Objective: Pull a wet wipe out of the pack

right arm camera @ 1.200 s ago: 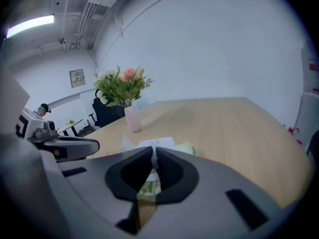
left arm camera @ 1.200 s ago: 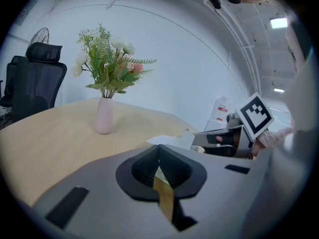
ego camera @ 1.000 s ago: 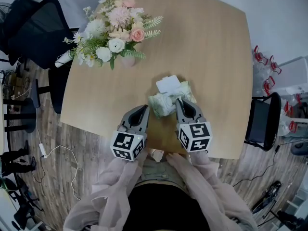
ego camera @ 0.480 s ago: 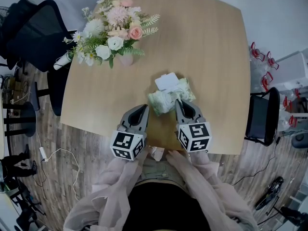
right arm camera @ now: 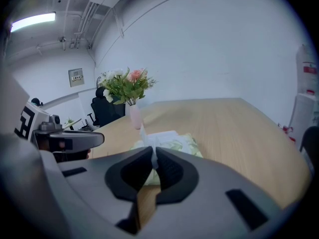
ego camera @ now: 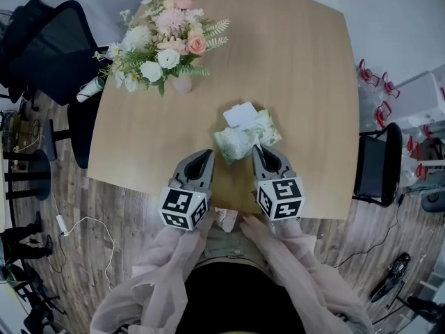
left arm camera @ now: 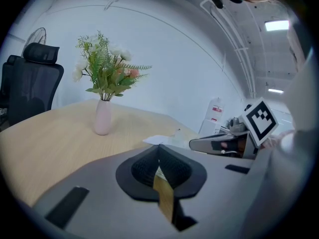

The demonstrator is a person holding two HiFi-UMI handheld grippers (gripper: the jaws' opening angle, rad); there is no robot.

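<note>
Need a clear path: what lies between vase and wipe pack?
Nothing: bare table from the vase to the wipe pack, shown in the head view.

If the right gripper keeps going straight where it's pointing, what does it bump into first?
The pack of wipes, just past the right gripper's tips. It looks very close, maybe touching; I can't tell for sure.

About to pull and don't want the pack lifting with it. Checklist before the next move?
1. Lid of pack open: ok.
2. Right gripper shut on wipe: ok, a white strip sits between its tips.
3. Left gripper pinning pack: not ok; it is shut, empty and beside the pack.
4. Vase clear of pull: ok, far across table.
5. Wipe feeding freely: cannot tell.
</note>
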